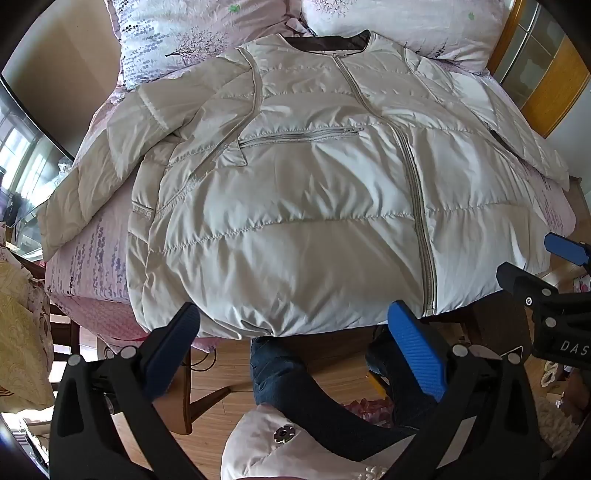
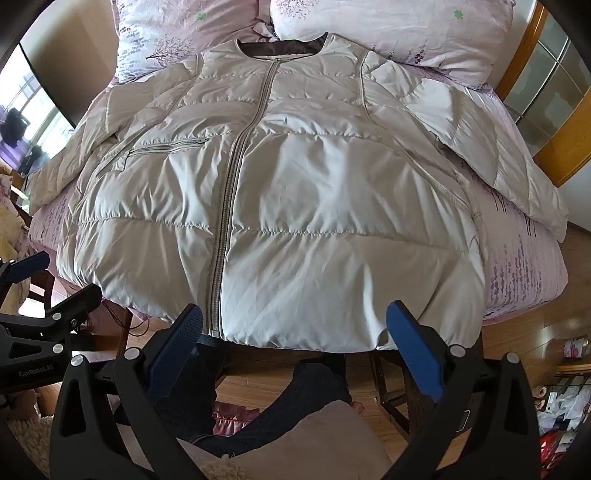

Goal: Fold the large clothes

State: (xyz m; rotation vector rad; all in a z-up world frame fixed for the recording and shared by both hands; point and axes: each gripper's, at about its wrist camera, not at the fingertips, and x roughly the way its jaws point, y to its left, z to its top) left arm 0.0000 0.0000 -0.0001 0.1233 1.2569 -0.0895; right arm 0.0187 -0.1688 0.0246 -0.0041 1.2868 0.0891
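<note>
A large white puffer jacket [image 1: 314,192] lies front up and zipped on the bed, collar far, hem hanging over the near edge; it also shows in the right wrist view [image 2: 295,206]. Its sleeves spread to both sides, the left one [image 1: 110,162] bent toward the bed's left edge. My left gripper [image 1: 295,332] is open and empty, just short of the hem left of the zipper. My right gripper [image 2: 295,332] is open and empty, just short of the hem right of the zipper. The right gripper also shows at the right edge of the left wrist view [image 1: 546,280].
The bed has a pink floral sheet [image 2: 524,258] and two pillows [image 2: 388,29] at the head. A wooden door frame [image 2: 565,140] stands at the right, a dark screen [image 1: 22,122] at the left. The person's legs [image 1: 295,384] and wood floor are below.
</note>
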